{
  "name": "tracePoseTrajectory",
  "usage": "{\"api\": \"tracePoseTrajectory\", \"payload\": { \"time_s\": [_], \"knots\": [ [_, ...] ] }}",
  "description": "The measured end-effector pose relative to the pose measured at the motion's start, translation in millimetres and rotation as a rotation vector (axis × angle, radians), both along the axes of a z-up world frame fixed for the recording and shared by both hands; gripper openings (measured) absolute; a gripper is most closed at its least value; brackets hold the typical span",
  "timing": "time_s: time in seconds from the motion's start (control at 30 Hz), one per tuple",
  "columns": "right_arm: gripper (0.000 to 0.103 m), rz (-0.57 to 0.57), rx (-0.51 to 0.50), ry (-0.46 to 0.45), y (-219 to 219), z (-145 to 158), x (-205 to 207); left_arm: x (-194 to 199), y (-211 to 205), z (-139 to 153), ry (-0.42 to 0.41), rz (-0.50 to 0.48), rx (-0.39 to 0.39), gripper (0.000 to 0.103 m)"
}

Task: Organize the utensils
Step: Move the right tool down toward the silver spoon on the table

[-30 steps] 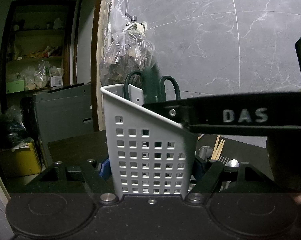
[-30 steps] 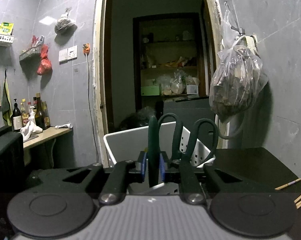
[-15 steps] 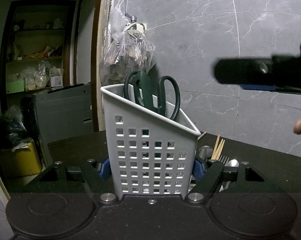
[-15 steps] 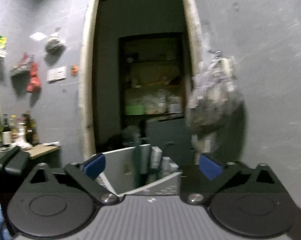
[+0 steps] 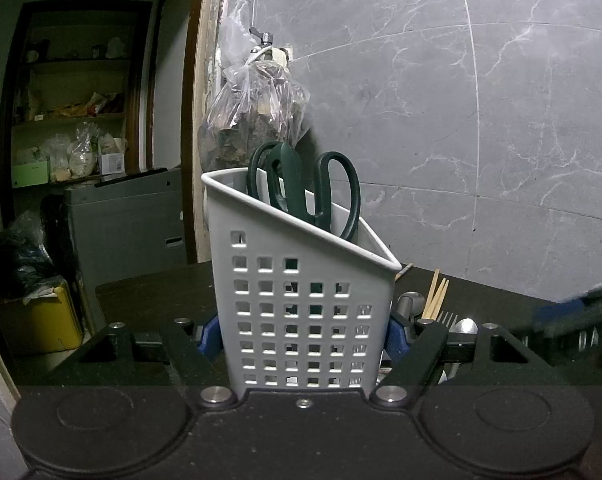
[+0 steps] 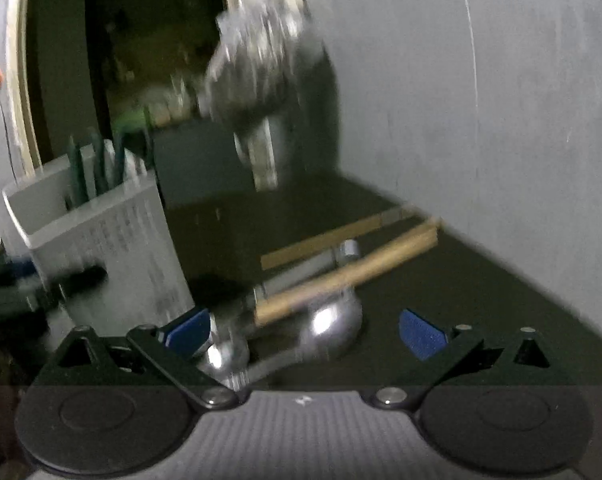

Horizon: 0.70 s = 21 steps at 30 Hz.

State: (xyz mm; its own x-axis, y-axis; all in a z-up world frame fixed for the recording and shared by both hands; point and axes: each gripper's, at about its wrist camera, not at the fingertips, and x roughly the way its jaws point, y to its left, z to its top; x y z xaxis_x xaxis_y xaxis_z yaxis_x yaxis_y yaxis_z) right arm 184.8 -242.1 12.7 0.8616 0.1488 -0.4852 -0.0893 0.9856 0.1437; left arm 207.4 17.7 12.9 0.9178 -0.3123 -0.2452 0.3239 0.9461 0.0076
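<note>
Left gripper (image 5: 303, 336) clamps the white perforated caddy (image 5: 301, 304), dark green scissors (image 5: 317, 192) inside; right gripper (image 6: 305, 330) gapes wide, empty.

No text, label or number can be read in either view. In the left wrist view pale marks show on the blurred black arm of the right hand-held gripper (image 5: 577, 326) at the right edge, too smeared to make out. The right wrist view is motion-blurred throughout and gives no lettering.
</note>
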Motion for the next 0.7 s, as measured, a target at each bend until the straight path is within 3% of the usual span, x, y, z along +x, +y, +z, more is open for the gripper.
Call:
{"api": "tracePoseTrajectory", "payload": {
  "time_s": [0.23,0.57,0.7],
  "knots": [
    [0.103,-0.013,-0.15,0.062,6,-22,11,0,0,0,0.0,0.0,0.0,0.076],
    [0.103,-0.008,-0.013,0.138,-27,-39,59,0,0,0,0.0,-0.001,0.0,0.076],
    [0.102,0.001,-0.005,0.13,-32,-40,61,0,0,0,-0.001,0.0,0.0,0.076]
  ]
}}
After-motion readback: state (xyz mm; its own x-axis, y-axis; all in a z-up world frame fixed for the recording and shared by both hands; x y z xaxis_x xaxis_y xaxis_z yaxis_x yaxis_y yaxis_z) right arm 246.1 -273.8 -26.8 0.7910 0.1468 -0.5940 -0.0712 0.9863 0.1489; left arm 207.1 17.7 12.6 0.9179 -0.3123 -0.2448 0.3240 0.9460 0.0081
